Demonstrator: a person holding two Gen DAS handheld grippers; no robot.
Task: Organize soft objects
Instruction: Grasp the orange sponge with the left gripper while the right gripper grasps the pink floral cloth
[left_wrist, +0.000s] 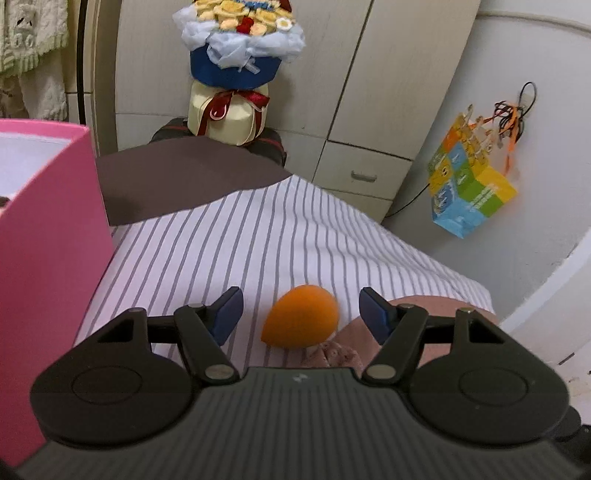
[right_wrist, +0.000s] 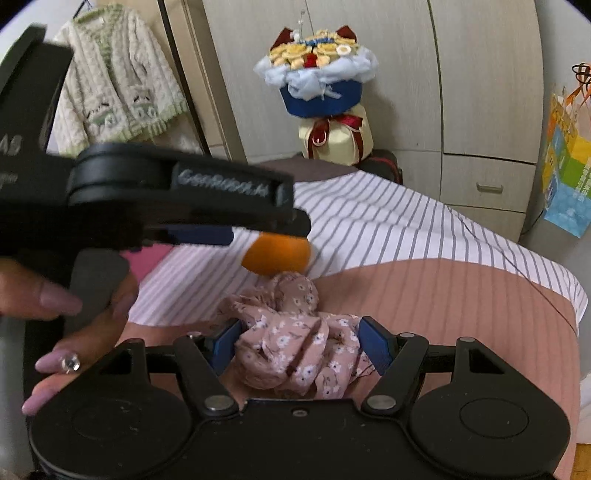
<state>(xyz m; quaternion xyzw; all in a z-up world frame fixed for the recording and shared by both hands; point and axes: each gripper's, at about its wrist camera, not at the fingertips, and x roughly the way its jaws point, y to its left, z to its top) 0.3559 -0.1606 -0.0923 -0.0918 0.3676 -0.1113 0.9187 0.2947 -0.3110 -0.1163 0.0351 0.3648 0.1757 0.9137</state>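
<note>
An orange teardrop-shaped sponge is lying on the striped sheet, between the left gripper's spread, non-touching jaws. Nearer the sheet's near edge, the right gripper is bracketing a pink floral fabric scrunchie; whether it is being pinched is unclear.

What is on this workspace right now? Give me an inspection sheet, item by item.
Surface: striped white-and-grey sheet with a dusty-pink panel.
Job's things: orange teardrop foam sponge lying on the sheet; pink floral fabric scrunchie beside it.
Clutter: pink cardboard box at the left.
Grippers: left gripper open, fingers either side of the sponge with gaps; right gripper fingers flank the scrunchie, contact unclear.
Cables: dark cord on the wall.
Surroundings: grey wardrobe, paper flower bouquet, colourful paper bag, hanging knitted cardigan.
</note>
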